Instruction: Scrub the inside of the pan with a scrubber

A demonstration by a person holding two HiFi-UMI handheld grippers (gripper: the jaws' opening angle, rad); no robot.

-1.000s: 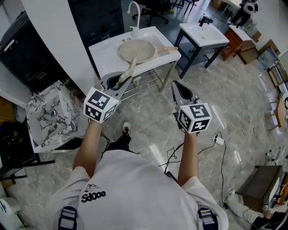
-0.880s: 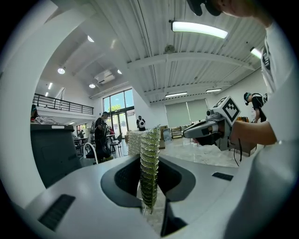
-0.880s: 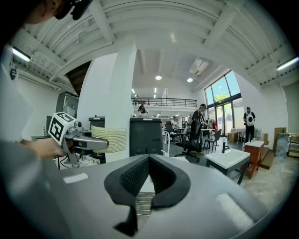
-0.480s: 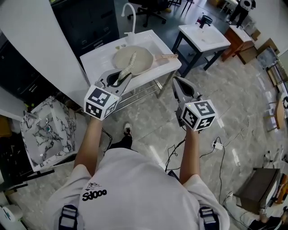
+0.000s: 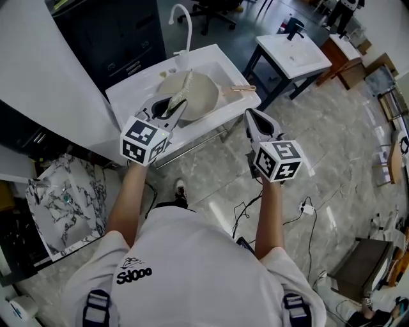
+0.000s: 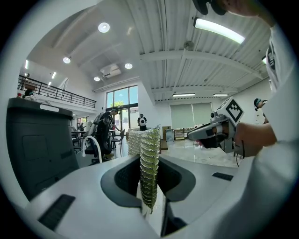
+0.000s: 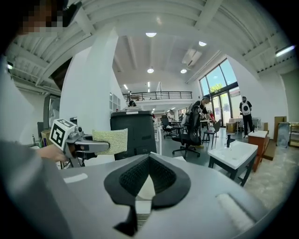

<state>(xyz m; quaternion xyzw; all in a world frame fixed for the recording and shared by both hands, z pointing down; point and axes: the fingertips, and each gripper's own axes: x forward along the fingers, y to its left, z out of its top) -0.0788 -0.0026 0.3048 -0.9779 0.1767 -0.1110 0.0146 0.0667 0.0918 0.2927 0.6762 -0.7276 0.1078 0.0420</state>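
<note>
A beige pan (image 5: 198, 96) lies in the white sink (image 5: 137, 96), its wooden handle (image 5: 243, 88) pointing right. My left gripper (image 5: 174, 107) is shut on a green-yellow mesh scrubber (image 5: 182, 88), which sticks up and overlaps the pan's left side in the head view. In the left gripper view the scrubber (image 6: 149, 154) stands on edge between the jaws. My right gripper (image 5: 251, 116) hangs in the air before the sink's right front corner, its jaws closed with nothing between them (image 7: 149, 158). From there I see the left gripper's scrubber (image 7: 110, 141).
A curved white faucet (image 5: 180, 18) rises behind the sink. A dark cabinet (image 5: 115, 38) stands behind it. A second white basin stand (image 5: 295, 54) is to the right. A marble-patterned box (image 5: 61, 198) sits at the left, cables (image 5: 252, 214) lie on the tiled floor.
Both grippers have come closer to the sink. The scrubber, which was short of the pan, now overlaps its left side. The right gripper stays shut.
</note>
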